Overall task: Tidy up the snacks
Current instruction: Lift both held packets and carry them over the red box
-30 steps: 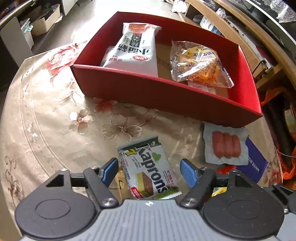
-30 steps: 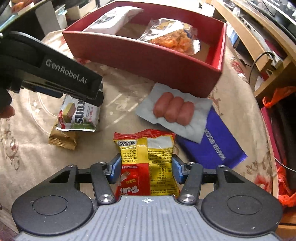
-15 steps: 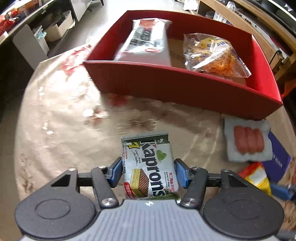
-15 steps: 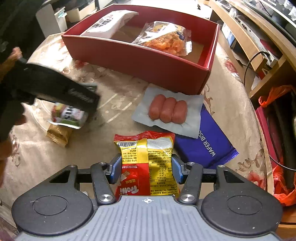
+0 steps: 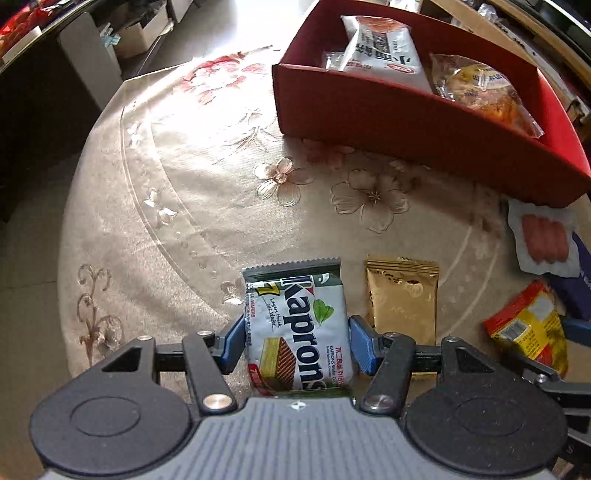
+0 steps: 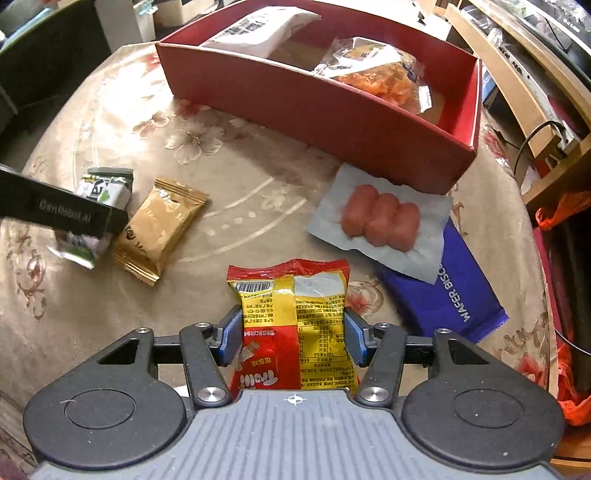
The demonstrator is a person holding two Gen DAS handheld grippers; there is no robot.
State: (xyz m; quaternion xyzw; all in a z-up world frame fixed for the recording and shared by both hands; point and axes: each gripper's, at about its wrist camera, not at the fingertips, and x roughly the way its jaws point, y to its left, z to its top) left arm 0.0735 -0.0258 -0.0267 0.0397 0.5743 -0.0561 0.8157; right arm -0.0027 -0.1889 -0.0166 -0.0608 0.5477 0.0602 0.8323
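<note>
The left tongs [image 5: 297, 345] are closed on a wafer packet [image 5: 295, 325], their blue pads pressed against its two long sides at the bottom centre of the left view. The packet is white and green, with a green leaf, a picture of a layered wafer and a dark crimped top edge. Just right of it in that view a gold packet [image 5: 402, 299] lies flat on the bench [image 5: 184, 184], which wears a beige cloth printed with pale flowers.

The right tongs [image 6: 293, 336] grip a red and yellow packet [image 6: 293, 314] at the bottom centre of the right view, pads tight on both sides. The back of it faces up: a barcode, dense small print and a red band along the top seal.

Beyond it, at centre right of the right view, a clear wrapper holding three pink sausages [image 6: 380, 221] lies partly over a purple biscuit packet [image 6: 454, 299] with white lettering. The sausage wrapper's far edge reaches the wall of a red box [image 6: 332, 114] across the top of the frame. Inside the box, a white packet [image 6: 266, 29] with dark print sits at the left and a clear bag of orange snacks [image 6: 376, 74] at the right.
</note>
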